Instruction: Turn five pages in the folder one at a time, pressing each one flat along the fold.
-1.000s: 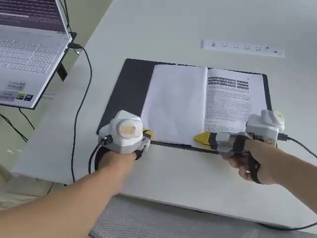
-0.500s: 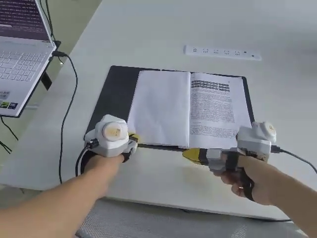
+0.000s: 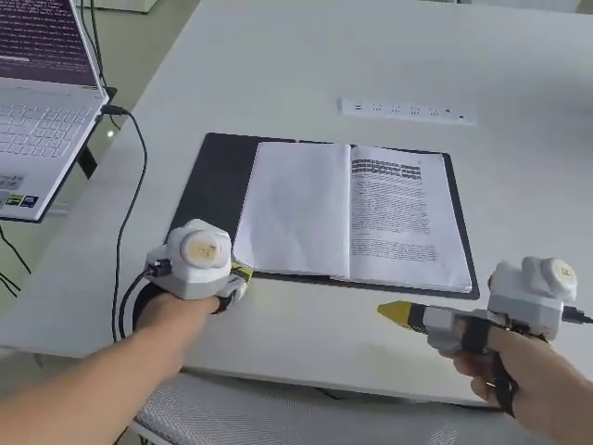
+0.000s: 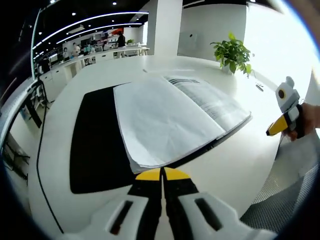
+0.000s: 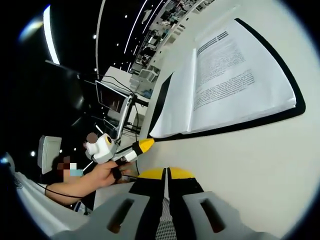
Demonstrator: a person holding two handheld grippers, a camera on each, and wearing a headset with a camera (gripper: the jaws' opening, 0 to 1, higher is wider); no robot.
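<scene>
Pulled back from the open folder (image 3: 215,176), the right tongs (image 3: 397,314) are being held closed and empty by the counter's (image 3: 306,348) near edge; the left tongs (image 3: 239,273), likewise closed, are being held at the folder's near-left corner.

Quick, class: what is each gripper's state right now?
Left yellow-tipped white gripper: closed, holding nothing.
Right yellow-tipped white gripper: closed, holding nothing.

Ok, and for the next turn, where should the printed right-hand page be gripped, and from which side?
Probably its near outer corner, approached from the right. The printed page lies flat and is held along the centre fold, so only its outer and near edges can lift. The right gripper, jaws shut, is just in front of that edge and would have to open first.
</scene>
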